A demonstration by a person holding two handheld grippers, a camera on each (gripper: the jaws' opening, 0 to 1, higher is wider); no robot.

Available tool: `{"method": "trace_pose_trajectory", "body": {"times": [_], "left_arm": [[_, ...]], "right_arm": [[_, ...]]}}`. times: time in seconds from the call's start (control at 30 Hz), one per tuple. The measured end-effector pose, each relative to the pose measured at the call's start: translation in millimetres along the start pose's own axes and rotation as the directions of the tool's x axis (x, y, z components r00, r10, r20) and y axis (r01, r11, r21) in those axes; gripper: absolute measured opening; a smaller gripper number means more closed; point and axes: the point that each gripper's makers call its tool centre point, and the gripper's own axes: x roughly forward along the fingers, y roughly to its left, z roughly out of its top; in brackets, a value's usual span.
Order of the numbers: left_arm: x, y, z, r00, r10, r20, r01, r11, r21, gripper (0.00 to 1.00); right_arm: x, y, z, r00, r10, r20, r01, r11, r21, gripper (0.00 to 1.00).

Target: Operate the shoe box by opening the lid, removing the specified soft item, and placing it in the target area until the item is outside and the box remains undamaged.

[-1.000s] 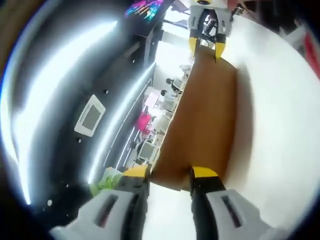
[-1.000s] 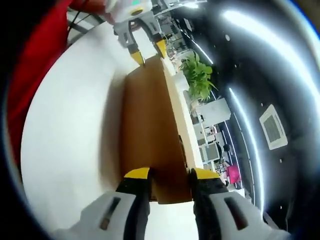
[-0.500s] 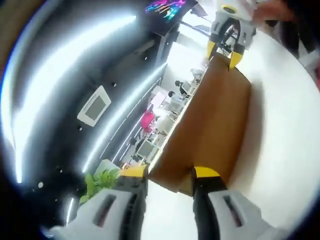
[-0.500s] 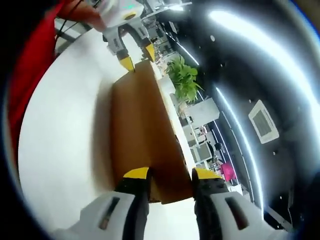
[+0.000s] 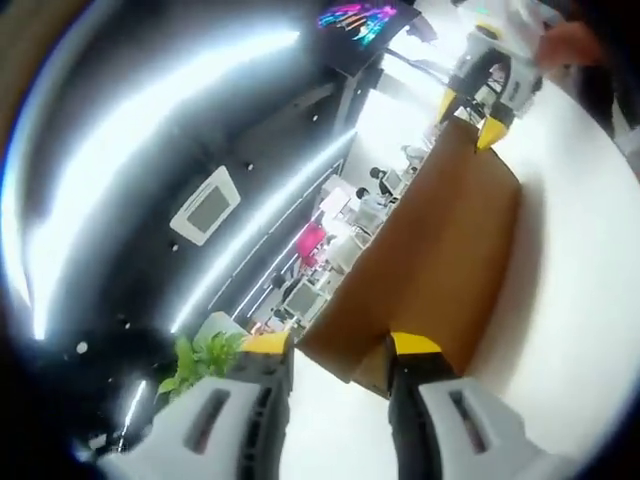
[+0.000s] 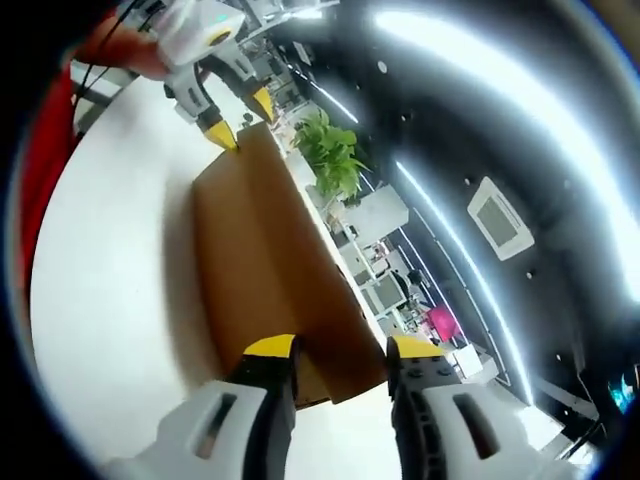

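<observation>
Left gripper view, item one: your left gripper (image 5: 340, 350), yellow-tipped jaws slightly apart, closed across the near end of the brown shoe box lid (image 5: 430, 265). The cardboard sits directly between the tips and runs away toward the upper right, over a white table (image 5: 580, 300). At its far end your right gripper (image 5: 470, 110) pinches the opposite edge.

Right gripper view, item two: your right gripper (image 6: 340, 352), jaws at a similar narrow gap, gripping the near end of the same lid (image 6: 260, 260), which stretches away to the upper left. Your left gripper (image 6: 237, 115) holds the far end there. White table (image 6: 110, 300) lies to the left of the lid.

Background, both views: a green potted plant (image 6: 335, 160), office desks with monitors (image 5: 300, 295), ceiling light strips (image 5: 150, 110).

Whether the lid is lifted clear of the box body cannot be told.
</observation>
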Motion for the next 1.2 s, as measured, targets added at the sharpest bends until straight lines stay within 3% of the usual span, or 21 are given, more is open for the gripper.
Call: {"method": "trace_pose_trajectory", "body": {"times": [0.1,0.4,0.53,0.7,0.77,0.8,0.87,0.97,1.0,1.07,1.13,1.2], "left_arm": [[1,3.1,-1.8,1.0,-0.006,0.0,0.006,0.996,-0.083,0.37],[2,2.8,-0.4,1.0,-0.002,0.004,0.003,0.995,-0.103,0.37],[3,3.2,0.6,1.0,-0.001,-0.002,0.001,0.994,-0.108,0.37],[2,3.9,3.1,1.0,0.0,0.004,0.0,0.992,-0.124,0.38],[2,3.9,3.3,1.0,-0.001,0.004,0.001,0.99,-0.142,0.38],[3,5.0,3.4,1.0,0.001,0.006,0.0,0.989,-0.145,0.38],[3,6.1,3.9,1.0,0.0,0.007,0.001,0.987,-0.159,0.38],[4,7.0,5.6,1.0,0.003,0.015,0.0,0.983,-0.184,0.38],[4,6.7,4.7,1.0,0.002,0.016,0.001,0.981,-0.193,0.39],[5,7.7,3.6,1.0,0.001,0.02,0.003,0.973,-0.23,0.38],[6,7.5,2.9,1.0,-0.009,0.024,0.017,0.939,-0.343,0.36],[6,9.7,3.0,0.999,-0.009,0.033,0.02,0.94,-0.341,0.36]], "right_arm": [[0,-1,0.3,1.0,-0.02,-0.004,0.02,1.0,0.02,0.35],[-3,-9,-0.4,0.994,-0.107,-0.007,0.107,0.989,0.103,0.38],[-3,-8,-0.7,0.994,-0.106,-0.018,0.107,0.99,0.096,0.38],[-5,-13,-2.1,0.989,-0.145,-0.021,0.147,0.978,0.149,0.39],[-7,-19,-4.0,0.982,-0.186,-0.034,0.189,0.96,0.204,0.4],[-8,-20,-11.1,0.98,-0.184,-0.072,0.197,0.943,0.269,0.4],[-7,-19,-16.8,0.984,-0.155,-0.088,0.176,0.915,0.363,0.35],[-4,-23,-18.7,0.983,-0.164,-0.085,0.184,0.911,0.368,0.33],[-4,-22,-17.0,0.985,-0.159,-0.073,0.174,0.897,0.406,0.31],[-2,-16,-16.1,0.99,-0.126,-0.061,0.14,0.843,0.519,0.29],[-2,-21,-13.3,0.987,-0.16,-0.027,0.151,0.84,0.521,0.29],[0,-20,-13.9,0.981,-0.191,-0.04,0.185,0.839,0.512,0.29]]}}
